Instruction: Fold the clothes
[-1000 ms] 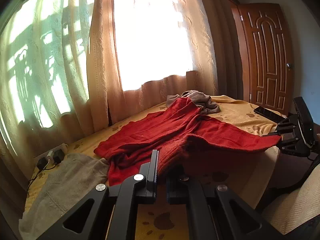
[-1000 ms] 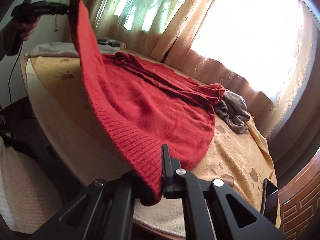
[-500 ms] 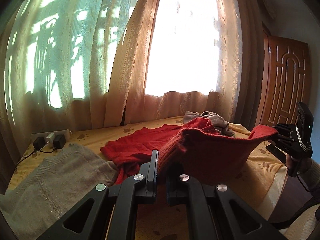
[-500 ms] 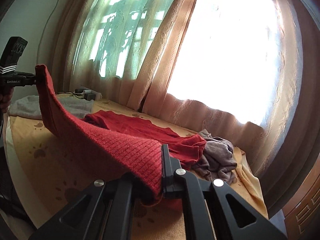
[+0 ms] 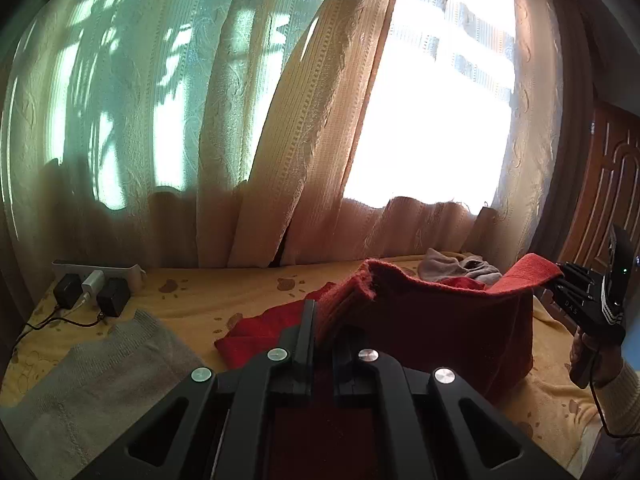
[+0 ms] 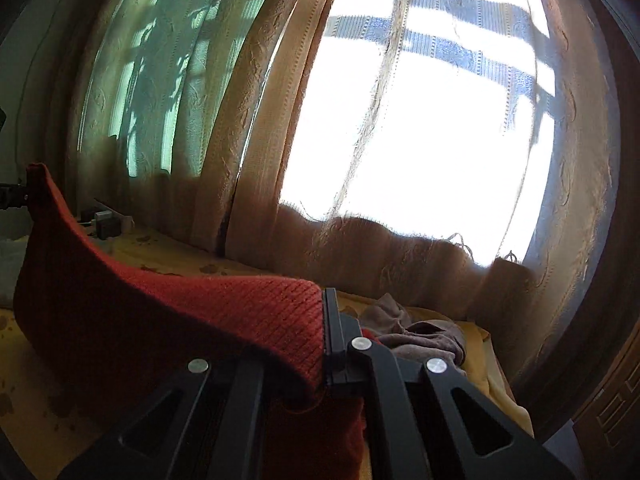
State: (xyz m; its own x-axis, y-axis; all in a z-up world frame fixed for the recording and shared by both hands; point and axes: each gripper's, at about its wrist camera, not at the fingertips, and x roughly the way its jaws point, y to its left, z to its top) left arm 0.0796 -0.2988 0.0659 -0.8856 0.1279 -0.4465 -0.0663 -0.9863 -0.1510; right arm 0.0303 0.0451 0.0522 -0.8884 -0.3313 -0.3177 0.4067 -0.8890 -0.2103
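A red knitted sweater (image 5: 448,320) hangs lifted above the yellow bed (image 5: 200,296). My left gripper (image 5: 322,320) is shut on one corner of its ribbed hem. My right gripper (image 6: 316,344) is shut on the other corner; it also shows at the right of the left wrist view (image 5: 560,276). The hem (image 6: 160,304) stretches between both grippers, and the body hangs down below it. Part of the sweater (image 5: 256,328) still rests on the bed.
A grey garment (image 5: 88,384) lies at the bed's near left. A crumpled taupe garment (image 6: 420,332) lies by the curtains (image 5: 280,160). A power strip with plugs (image 5: 96,284) sits at the far left. A wooden door (image 5: 608,200) stands at right.
Both grippers have lifted the sweater's hem higher and carried it forward toward the curtains. More of the sweater now hangs off the bed.
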